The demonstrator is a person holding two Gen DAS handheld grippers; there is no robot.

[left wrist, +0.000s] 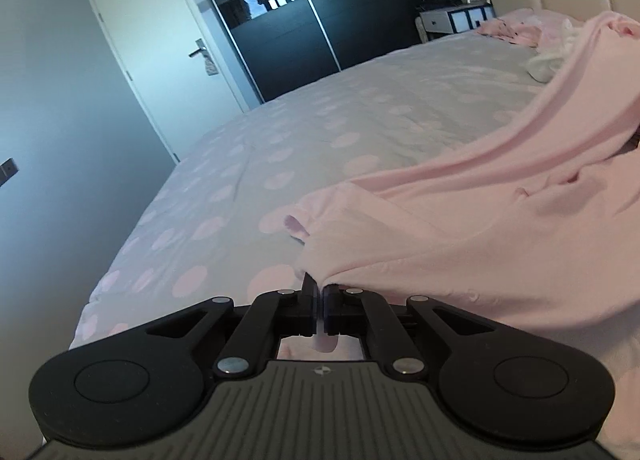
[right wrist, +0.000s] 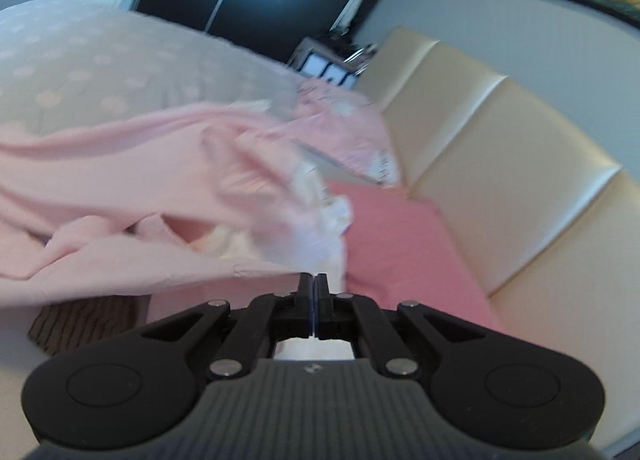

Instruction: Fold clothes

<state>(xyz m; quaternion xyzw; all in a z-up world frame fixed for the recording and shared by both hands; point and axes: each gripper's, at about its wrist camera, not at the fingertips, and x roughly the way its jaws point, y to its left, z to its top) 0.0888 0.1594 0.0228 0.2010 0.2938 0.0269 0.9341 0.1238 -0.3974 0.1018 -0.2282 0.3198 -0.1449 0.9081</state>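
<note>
1. The bed (left wrist: 360, 120) fills both views, its pale cover dotted pink; a cream padded headboard (right wrist: 500, 140) runs along its head edge.
2. A light pink garment (left wrist: 460, 228) is stretched above the cover between the two tools, sagging toward the bed's middle.
3. A deeper pink pillow (right wrist: 400, 244) lies by the headboard, with a heap of other clothes (left wrist: 516, 32) at that end.
4. The left gripper (left wrist: 320, 292) is clamped on the garment's edge.
5. The right gripper (right wrist: 315, 284) has its jaws pressed together on the garment's opposite edge.
</note>
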